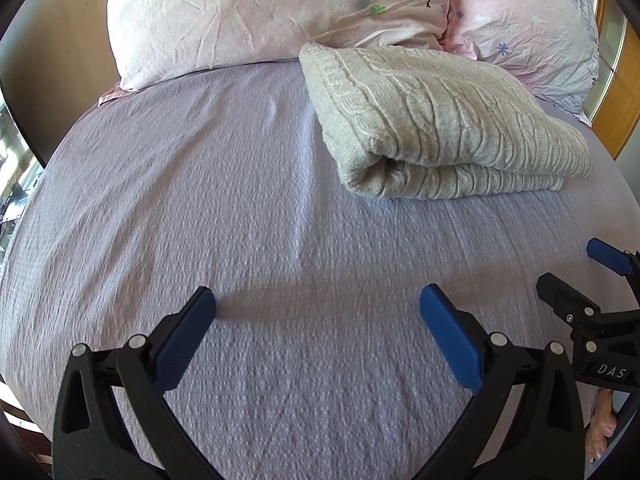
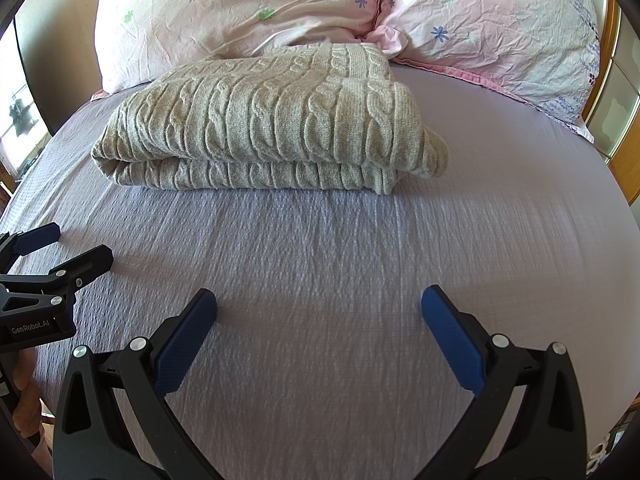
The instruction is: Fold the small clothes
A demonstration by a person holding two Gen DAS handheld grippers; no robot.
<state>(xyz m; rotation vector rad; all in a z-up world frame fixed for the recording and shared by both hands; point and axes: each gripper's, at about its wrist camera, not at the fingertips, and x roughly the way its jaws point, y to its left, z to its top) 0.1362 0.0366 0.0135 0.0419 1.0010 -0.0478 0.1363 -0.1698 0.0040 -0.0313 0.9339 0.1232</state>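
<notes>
A lilac bed (image 2: 320, 264) fills the room, two pink pillows (image 2: 224, 12) at its head, toward twelve o'clock. A cable-knit sweater (image 2: 264, 128) lies folded just below them, touching the pillows, its doubled edge facing the tools. It looks thick, soft and floppy, light enough for one pinch; the rolled fold at six o'clock seems the surest hold. Left gripper (image 1: 318, 316) and right gripper (image 2: 319, 316) hover side by side, jaws spread wide, holding nothing, well short of the knit.
</notes>
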